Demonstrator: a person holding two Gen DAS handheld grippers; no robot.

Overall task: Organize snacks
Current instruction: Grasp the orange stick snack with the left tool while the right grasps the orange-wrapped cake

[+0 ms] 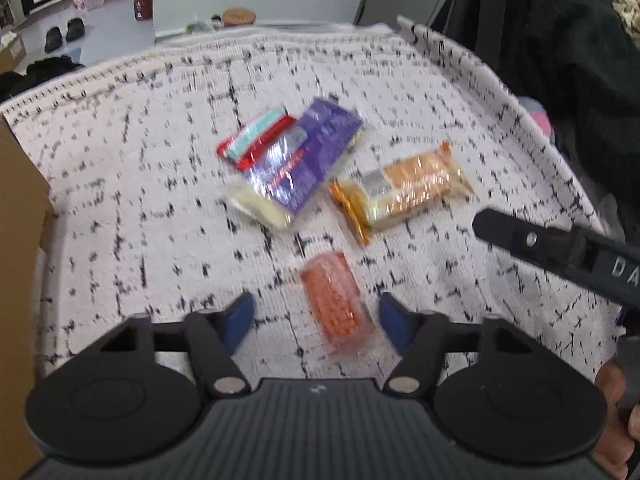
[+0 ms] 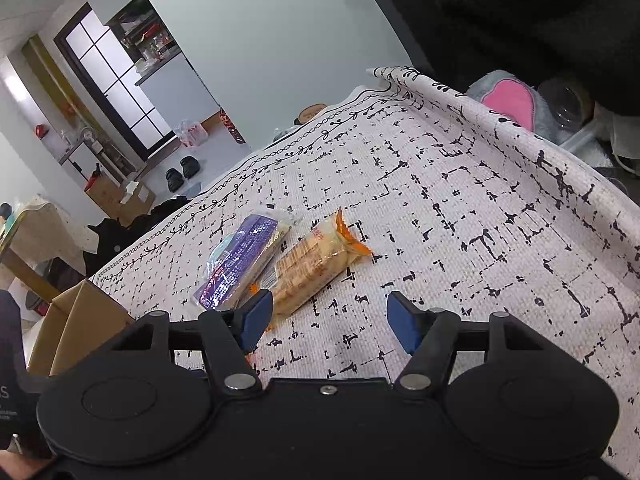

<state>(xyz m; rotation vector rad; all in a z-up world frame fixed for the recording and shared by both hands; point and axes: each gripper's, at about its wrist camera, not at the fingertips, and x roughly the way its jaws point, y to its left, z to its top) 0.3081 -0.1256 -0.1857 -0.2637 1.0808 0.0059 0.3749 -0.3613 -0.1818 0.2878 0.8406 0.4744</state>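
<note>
Orange snack pack [image 1: 338,300] lies on the tabletop [image 1: 132,184] between the left gripper [image 1: 316,316] fingers, nearer the right one, untouched; centre it before squeezing gently. Right gripper [image 2: 330,316] fingers stand part-open, empty, biscuit pack [image 2: 316,264] just ahead.

- On my left camera I read the white letters "DA" on a black gripper arm [image 1: 560,256], right of the orange biscuit pack [image 1: 400,192]; the rest runs off the edge.
- On my right camera a single white "S" shows on a dark sleeve [image 2: 10,392], left of the cardboard box [image 2: 76,328].
- Print on the snack wrappers is too blurred for me to read.
</note>
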